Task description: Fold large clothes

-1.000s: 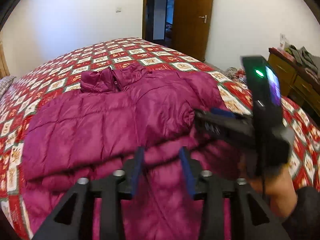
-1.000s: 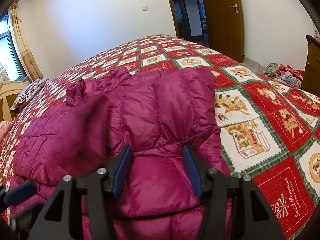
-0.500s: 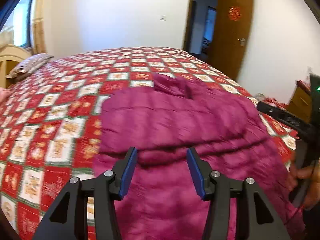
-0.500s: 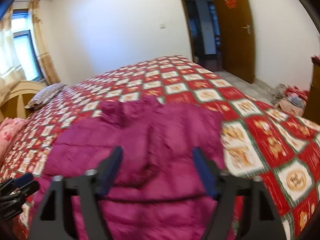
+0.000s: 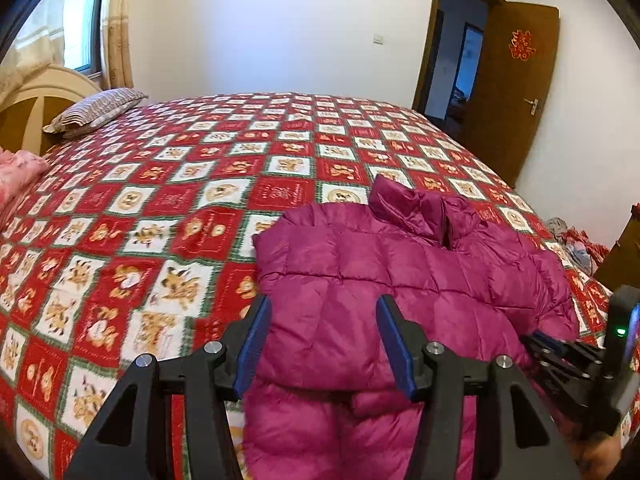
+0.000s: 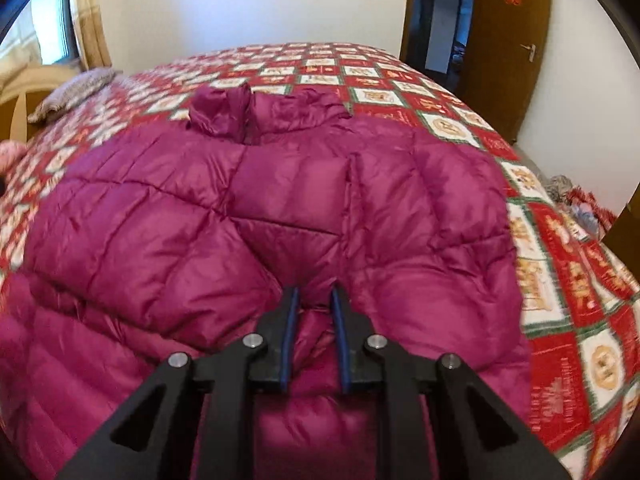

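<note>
Bedroom, bed (image 5: pixel 168 216) under a red-and-white patchwork quilt fills both views. Right gripper (image 6: pixel 315 300), low centre of its frame, jaws just closed to a narrow gap, pinching a fold of the magenta puffer jacket (image 6: pixel 256 208). Left gripper (image 5: pixel 320 322), jaws roughly half open and just widening, nothing between its pads, jacket's left edge lying beyond them. Jacket spread on the quilt, collar toward the far side. Pillow (image 5: pixel 94 110) upper left, brown door (image 5: pixel 516 92) upper right.
</note>
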### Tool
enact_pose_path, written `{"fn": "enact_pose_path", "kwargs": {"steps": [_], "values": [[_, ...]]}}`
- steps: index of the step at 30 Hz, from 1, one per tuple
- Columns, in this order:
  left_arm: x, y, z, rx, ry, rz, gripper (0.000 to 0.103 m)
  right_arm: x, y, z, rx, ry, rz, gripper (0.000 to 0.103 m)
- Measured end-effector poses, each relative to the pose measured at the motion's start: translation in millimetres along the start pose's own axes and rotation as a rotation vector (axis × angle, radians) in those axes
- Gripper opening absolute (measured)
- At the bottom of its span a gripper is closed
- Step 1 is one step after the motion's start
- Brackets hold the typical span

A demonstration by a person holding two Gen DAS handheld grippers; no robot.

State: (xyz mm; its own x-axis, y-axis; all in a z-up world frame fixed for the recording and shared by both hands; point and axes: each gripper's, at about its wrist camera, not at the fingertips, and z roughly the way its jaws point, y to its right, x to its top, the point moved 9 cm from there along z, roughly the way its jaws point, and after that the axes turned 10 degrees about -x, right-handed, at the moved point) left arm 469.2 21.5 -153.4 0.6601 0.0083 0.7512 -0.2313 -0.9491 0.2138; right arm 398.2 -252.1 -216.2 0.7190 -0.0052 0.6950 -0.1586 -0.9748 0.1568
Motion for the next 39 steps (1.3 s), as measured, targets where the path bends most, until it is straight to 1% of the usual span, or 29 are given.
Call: {"fn": "enact_pose_path", "kwargs": {"steps": [1,3,6,7,9,11,12,15,18,20,21,22,23,25,27,29,30,32,33,35,39], "values": [[1,1,5,0.002,-0.003,0.016,0.055,0,6,-1,-0.008,-0.011,0.002,0.023],[8,1,12,0.016,-0.002,0.041,0.055,10,21,-12,-0.006,-0.007,0.039,0.023],[21,-4,19,0.035,0.013,0.031,0.056,43,30,-39,-0.02,0.115,0.118,0.023],[29,-7,24,0.051,0.021,0.018,0.056,53,28,-45,-0.008,0.139,0.127,0.023],[39,-9,33,0.082,0.028,0.016,0.056,68,12,-45,0.04,0.148,0.123,0.023],[46,-7,50,0.141,0.019,0.04,0.056,81,-7,-34,0.071,0.145,0.111,0.023],[45,-7,58,0.169,0.011,0.052,0.056,83,-13,-26,0.065,0.139,0.11,0.023],[36,-15,76,0.215,-0.009,0.049,0.056,72,-20,6,0.049,0.086,0.108,0.023],[14,-35,98,0.264,-0.05,-0.005,0.056,49,-26,35,0.024,0.031,0.071,0.021],[-5,-46,112,0.276,-0.062,-0.023,0.056,42,-23,37,0.038,0.05,0.06,0.021],[-11,-48,116,0.269,-0.07,-0.029,0.056,42,-21,37,0.054,0.057,0.077,0.021],[-11,-48,117,0.276,-0.074,-0.026,0.057,42,-20,37,0.06,0.057,0.084,0.021],[-11,-48,117,0.293,-0.075,-0.019,0.059,41,-20,38,0.065,0.059,0.09,0.021],[-11,-46,119,0.353,-0.086,0.02,0.062,40,-20,38,0.069,0.06,0.094,0.021],[-11,-45,119,0.392,-0.089,0.049,0.065,39,-21,38,0.068,0.056,0.094,0.021],[-12,-46,118,0.396,-0.087,0.047,0.067,41,-22,33,0.057,0.049,0.084,0.021],[-12,-49,117,0.388,-0.082,0.032,0.068,45,-22,29,0.058,0.039,0.087,0.024],[-13,-53,113,0.389,-0.072,0.005,0.077,59,-16,24,0.099,0.024,0.138,0.039],[-13,-57,111,0.391,-0.068,-0.013,0.078,70,-13,21,0.112,0.026,0.168,0.05],[-14,-58,112,0.378,-0.069,-0.032,0.079,94,-10,21,0.107,0.028,0.196,0.052],[-15,-59,112,0.376,-0.069,-0.045,0.081,132,-9,47,0.091,-0.043,0.241,0.052]]}}
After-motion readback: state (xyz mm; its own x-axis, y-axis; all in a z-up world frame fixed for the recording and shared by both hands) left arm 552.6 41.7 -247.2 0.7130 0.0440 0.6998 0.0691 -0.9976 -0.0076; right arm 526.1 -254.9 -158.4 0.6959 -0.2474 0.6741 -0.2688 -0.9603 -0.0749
